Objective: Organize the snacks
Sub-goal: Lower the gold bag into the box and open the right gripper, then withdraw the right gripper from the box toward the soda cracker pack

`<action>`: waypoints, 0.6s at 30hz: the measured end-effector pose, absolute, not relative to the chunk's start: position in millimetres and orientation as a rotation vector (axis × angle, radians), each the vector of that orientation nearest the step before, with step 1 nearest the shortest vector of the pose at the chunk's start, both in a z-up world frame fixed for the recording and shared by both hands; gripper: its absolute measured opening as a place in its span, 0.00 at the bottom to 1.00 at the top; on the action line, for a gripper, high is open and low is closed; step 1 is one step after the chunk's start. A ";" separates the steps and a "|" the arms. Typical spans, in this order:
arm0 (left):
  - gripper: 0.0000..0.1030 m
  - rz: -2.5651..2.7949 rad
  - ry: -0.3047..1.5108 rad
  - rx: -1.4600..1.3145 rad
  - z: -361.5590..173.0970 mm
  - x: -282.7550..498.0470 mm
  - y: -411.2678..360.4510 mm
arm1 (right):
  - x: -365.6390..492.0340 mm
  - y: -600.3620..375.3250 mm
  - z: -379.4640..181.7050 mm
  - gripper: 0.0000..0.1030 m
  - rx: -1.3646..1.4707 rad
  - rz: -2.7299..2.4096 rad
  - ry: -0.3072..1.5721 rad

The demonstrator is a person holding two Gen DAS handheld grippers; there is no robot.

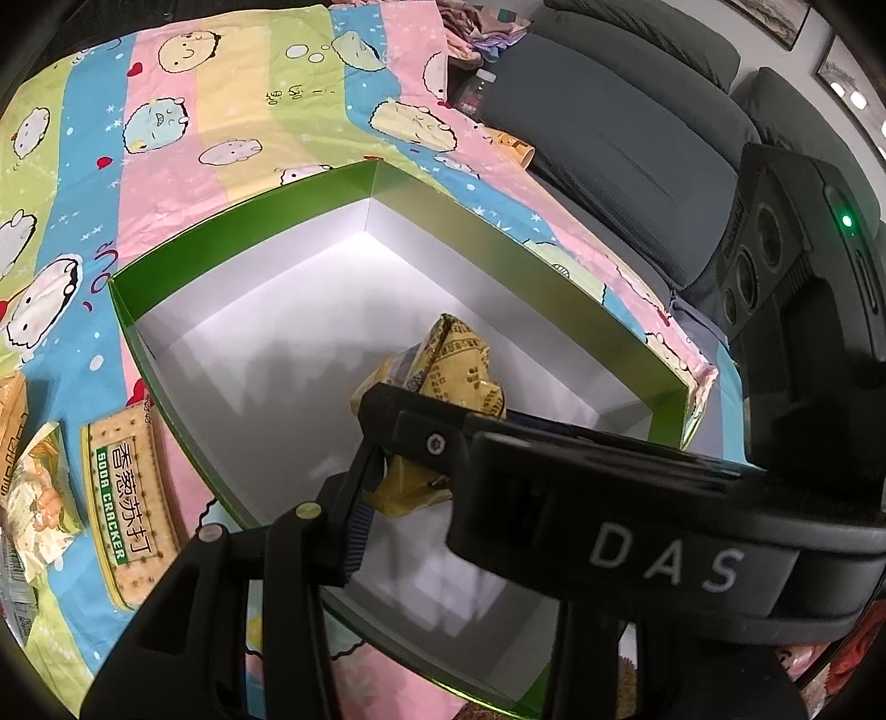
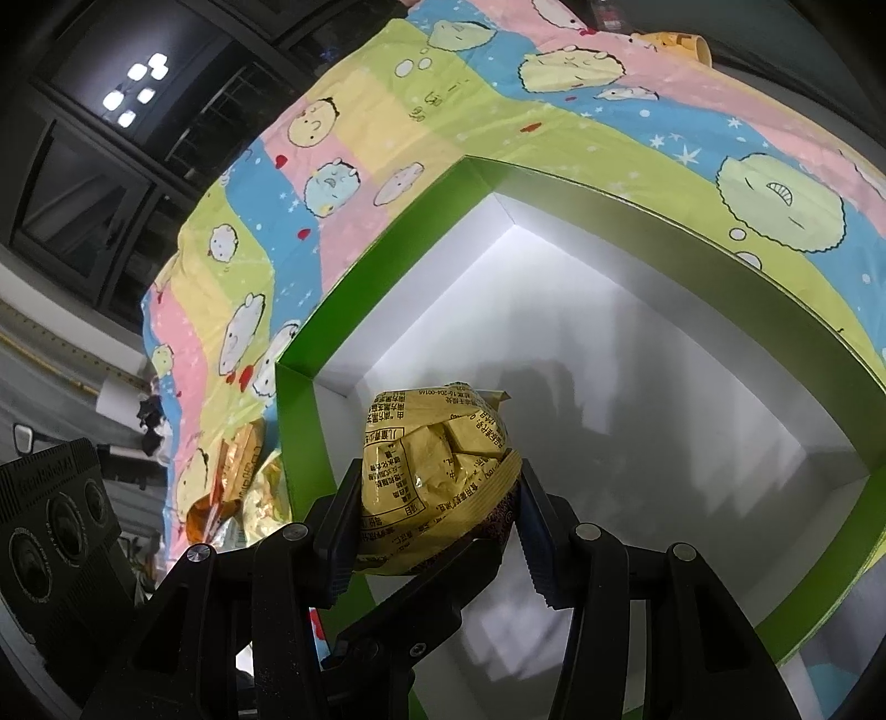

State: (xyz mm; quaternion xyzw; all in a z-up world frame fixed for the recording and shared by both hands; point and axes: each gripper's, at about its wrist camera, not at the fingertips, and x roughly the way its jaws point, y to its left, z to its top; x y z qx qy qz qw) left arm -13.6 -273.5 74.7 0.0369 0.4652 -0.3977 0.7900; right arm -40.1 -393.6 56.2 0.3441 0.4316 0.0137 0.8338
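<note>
Only the right wrist view shows a grip plainly: the right gripper (image 2: pixel 437 498) has its fingers (image 2: pixel 338 515) clamped on a yellow snack bag (image 2: pixel 432 476), held over the near-left corner of the box (image 2: pixel 299 421), above its white floor. From the left wrist camera the same bag (image 1: pixel 459 360) shows only as a crumpled top, the rest hidden behind the other gripper's black body. The left gripper (image 1: pixel 387 487) is hard to read there: one finger (image 1: pixel 354 520) shows and the other is masked, so I cannot tell whether its fingers are together or pressing on the bag. This view alone shows a soda cracker pack (image 1: pixel 130 498) lying flat left of the box, with a pale snack packet (image 1: pixel 39 498) beside it, and a grey sofa (image 1: pixel 637 138) along the cloth's far edge. The right view alone shows dark windows (image 2: pixel 111 166) and gold wrappers (image 2: pixel 238 487) just outside the box's left wall.

Everything sits on a striped cartoon cloth (image 2: pixel 343 221) in pink, blue, green and yellow. A yellow cup (image 2: pixel 681 41) lies near its far edge.

The box is green outside, white inside. The bag is shiny, puffed, creased, with dark print.
</note>
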 end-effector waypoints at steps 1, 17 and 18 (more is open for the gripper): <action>0.41 -0.855 1.003 0.082 74.6 -13.2 -273.8 | -40.2 -394.4 55.5 0.51 0.734 0.030 0.914; 0.42 -0.810 1.000 0.108 73.7 -16.2 -276.3 | -38.9 -396.8 52.0 0.51 0.735 -0.011 0.939; 0.42 -0.806 0.992 0.111 74.8 -17.6 -275.1 | -39.7 -396.0 53.1 0.51 0.729 -0.022 0.940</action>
